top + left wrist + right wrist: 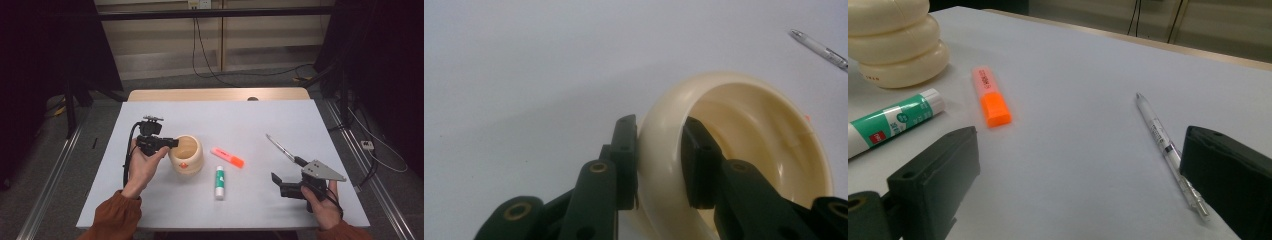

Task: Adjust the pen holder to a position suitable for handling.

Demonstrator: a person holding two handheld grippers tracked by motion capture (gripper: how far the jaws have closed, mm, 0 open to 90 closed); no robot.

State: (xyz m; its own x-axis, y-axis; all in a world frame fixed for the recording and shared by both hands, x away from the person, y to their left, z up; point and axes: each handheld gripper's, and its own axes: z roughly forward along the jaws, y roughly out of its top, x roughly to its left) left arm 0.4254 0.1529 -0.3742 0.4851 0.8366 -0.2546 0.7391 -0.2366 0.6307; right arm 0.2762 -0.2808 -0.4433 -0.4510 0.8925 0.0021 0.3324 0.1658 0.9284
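Left gripper (172,143) clamps the pot (187,156) rim at centre-left, one jaw inside; right gripper (278,183) gapes, lower right.

Your desk (310,125) carries a pale grey-white top, with a strip of light wood (215,94) showing along its far edge. Beyond it you have a grey floor (165,82), with black cables (240,74) trailing across it from a wall socket (199,4) high on the back wall. That back wall (160,35) is clad in beige panels crossed by a dark horizontal rail (215,13). Dark drapes (45,45) close off both sides of your station. Metal floor rails (52,177) run alongside the desk left and right, and a white power strip (367,145) lies on the floor at your right. Lighting is even and dim, without hard shadows.
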